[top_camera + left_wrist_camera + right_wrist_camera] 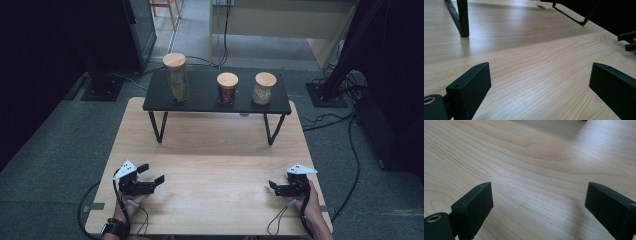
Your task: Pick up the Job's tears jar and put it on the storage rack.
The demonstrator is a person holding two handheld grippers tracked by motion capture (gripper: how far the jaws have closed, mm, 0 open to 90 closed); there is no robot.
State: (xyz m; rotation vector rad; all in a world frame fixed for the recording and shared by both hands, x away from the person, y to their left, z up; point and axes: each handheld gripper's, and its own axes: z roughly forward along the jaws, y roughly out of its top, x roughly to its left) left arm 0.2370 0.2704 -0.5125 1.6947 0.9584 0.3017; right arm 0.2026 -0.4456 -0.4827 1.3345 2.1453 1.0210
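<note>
The three jars on the black shelf (200, 102) are the nearest things to work with, and all stand upright, long axis vertical, each under a flat wooden lid. The tall jar (176, 79) stands toward the shelf's left end; the red-filled jar (227, 89) and the pale-filled jar (263, 89) sit right of the shelf's middle, near each other but apart. They look like glass, so I'd guess stiff, smooth, breakable and fairly heavy when full. The tall one looks tippy. The safest hold seems to be around the body below the lid, since a lid may just lift off. Well in front of the shelf, on the wooden table (210, 150), the left gripper (152, 175) and right gripper (273, 186) rest with jaws spread, holding nothing.
</note>
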